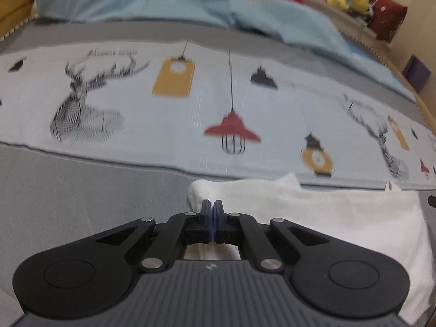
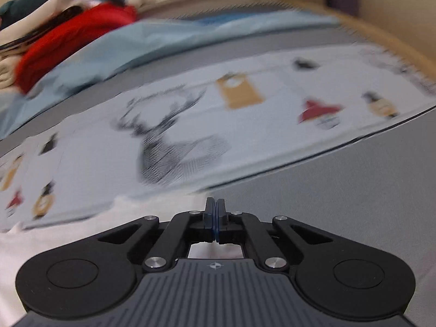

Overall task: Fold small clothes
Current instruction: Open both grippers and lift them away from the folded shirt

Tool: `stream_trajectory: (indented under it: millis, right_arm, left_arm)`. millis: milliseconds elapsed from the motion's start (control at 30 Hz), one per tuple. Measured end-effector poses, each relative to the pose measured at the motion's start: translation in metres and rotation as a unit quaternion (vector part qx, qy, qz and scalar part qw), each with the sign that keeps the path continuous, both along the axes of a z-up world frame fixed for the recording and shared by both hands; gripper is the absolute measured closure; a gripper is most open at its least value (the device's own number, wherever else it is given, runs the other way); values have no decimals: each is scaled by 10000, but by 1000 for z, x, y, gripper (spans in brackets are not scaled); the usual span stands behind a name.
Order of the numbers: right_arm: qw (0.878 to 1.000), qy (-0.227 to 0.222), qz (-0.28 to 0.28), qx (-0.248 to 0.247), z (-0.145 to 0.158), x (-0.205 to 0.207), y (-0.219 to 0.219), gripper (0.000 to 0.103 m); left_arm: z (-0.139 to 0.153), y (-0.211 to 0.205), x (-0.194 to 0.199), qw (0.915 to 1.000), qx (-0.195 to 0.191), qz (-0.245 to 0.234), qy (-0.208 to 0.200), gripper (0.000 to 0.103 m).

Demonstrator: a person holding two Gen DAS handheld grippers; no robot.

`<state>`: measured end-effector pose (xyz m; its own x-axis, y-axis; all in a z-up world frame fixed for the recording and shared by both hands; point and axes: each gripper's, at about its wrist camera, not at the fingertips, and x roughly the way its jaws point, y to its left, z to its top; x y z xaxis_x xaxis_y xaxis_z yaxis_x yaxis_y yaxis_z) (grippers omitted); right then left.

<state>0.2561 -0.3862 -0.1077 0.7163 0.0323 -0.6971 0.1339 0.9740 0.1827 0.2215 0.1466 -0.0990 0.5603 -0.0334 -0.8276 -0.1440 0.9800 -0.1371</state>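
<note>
While the white garment [image 1: 327, 218] lies under them, both grippers' fingers [image 1: 206, 207] [image 2: 209, 207] are pressed together.

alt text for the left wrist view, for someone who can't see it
The left gripper, jaws together, sits at the near left corner of a white garment lying on a grey bed cover; whether it pinches the fabric is unclear. Beyond lies a pale printed cloth with deer and lamps, then a light blue blanket.
</note>
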Motion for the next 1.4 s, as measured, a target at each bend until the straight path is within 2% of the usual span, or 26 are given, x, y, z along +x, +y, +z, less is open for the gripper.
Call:
stream_trajectory:
  millis: [67, 133, 167, 200, 300, 367, 400, 433, 467, 500, 533, 567, 633, 667, 700, 733, 767, 800, 867, 967, 1067, 1167, 1300, 1333, 1400]
  right_arm:
    - [9997, 146, -183, 69, -4, 2, -8, 103]
    - [9997, 97, -214, 101, 0, -2, -11, 103]
    - [9999, 10, -85, 139, 5, -4, -9, 103]
    - [9997, -43, 85, 203, 8, -7, -6, 100]
    - [9927, -48, 1047, 594, 14, -15, 11, 100]
    - [9814, 299, 1753, 728, 7, -20, 25, 99]
    - [9764, 615, 1971, 634, -3, -21, 32, 99]
    - [9727, 1026, 2064, 265, -16, -22, 40, 99]
    - [9713, 1090, 2112, 55, -21, -24, 42, 100]
    - [9722, 984, 2124, 49, -18, -26, 42, 100]
    - [9748, 968, 2004, 165, -13, -27, 39, 100]
    - [9784, 930, 1816, 339, -7, -27, 34, 99]
    - [9800, 706, 1786, 526, 4, -33, 27, 98]
    - [9792, 723, 1843, 438, 4, -35, 27, 98]
    - [9780, 883, 1868, 294, 0, -36, 28, 98]
    - [9745, 1236, 1874, 50, -9, -38, 30, 99]
    - [9716, 1398, 1905, -121, -15, -42, 31, 99]
    - [9717, 1304, 1953, -241, -12, -49, 32, 99]
    - [9766, 1149, 1783, -355, 3, -57, 31, 99]
    - [9858, 628, 1496, -431, 32, -80, 32, 99]
    - [9879, 31, 1502, -377, 62, -110, 44, 99]
    - [9850, -443, 1641, -299, 81, -144, 75, 98]
    - [9797, -749, 1857, -115, 84, -188, 126, 98]
    - [9781, -769, 1931, -70, 79, -197, 140, 99]
    - [9745, -765, 2108, -26, 69, -211, 168, 99]
  left_arm:
    - [-4, 0, 1, 9998, 76, -18, 166, 102]
    - [-5, 1, -1, 9996, 195, 27, 206, 99]
    - [-1, 3, -4, 9996, 246, 105, 120, 93]
    - [3, 6, -7, 9996, 243, 147, 39, 92]
    - [13, 10, -16, 9997, -223, -21, -129, 91]
    - [10, 4, -18, 9977, -528, -433, 1, 91]
    - [4, -1, -18, 9961, -556, -653, 204, 87]
    - [-7, -7, -18, 9943, -424, -830, 520, 87]
    - [-18, -14, -18, 9916, -133, -948, 873, 87]
    - [-23, -20, -21, 9896, 145, -1087, 935, 87]
    - [-19, -24, -23, 9892, 275, -1181, 825, 87]
    - [-12, -26, -25, 9898, 263, -1212, 702, 87]
    - [1, -26, -33, 9900, -186, -1314, 485, 87]
    - [4, -27, -36, 9876, -373, -1467, 425, 85]
    - [3, -32, -40, 9841, -398, -1663, 473, 84]
    - [-3, -37, -42, 9810, -296, -1801, 663, 84]
    - [-15, -43, -45, 9757, -104, -1930, 1032, 84]
    - [-25, -48, -51, 9695, 153, -2091, 1272, 84]
    - [-14, -57, -59, 9682, 500, -2224, 1033, 84]
    - [15, -47, -73, 9782, 216, -1962, 642, 83]
    - [54, -38, -98, 9842, 359, -1734, 70, 82]
    - [94, -24, -123, 9866, 325, -1543, -420, 80]
    - [132, -7, -172, 9841, 237, -1345, -1136, 80]
    - [133, -4, -177, 9843, 219, -1247, -1229, 80]
    - [134, 6, -188, 9889, 214, -934, -1137, 80]
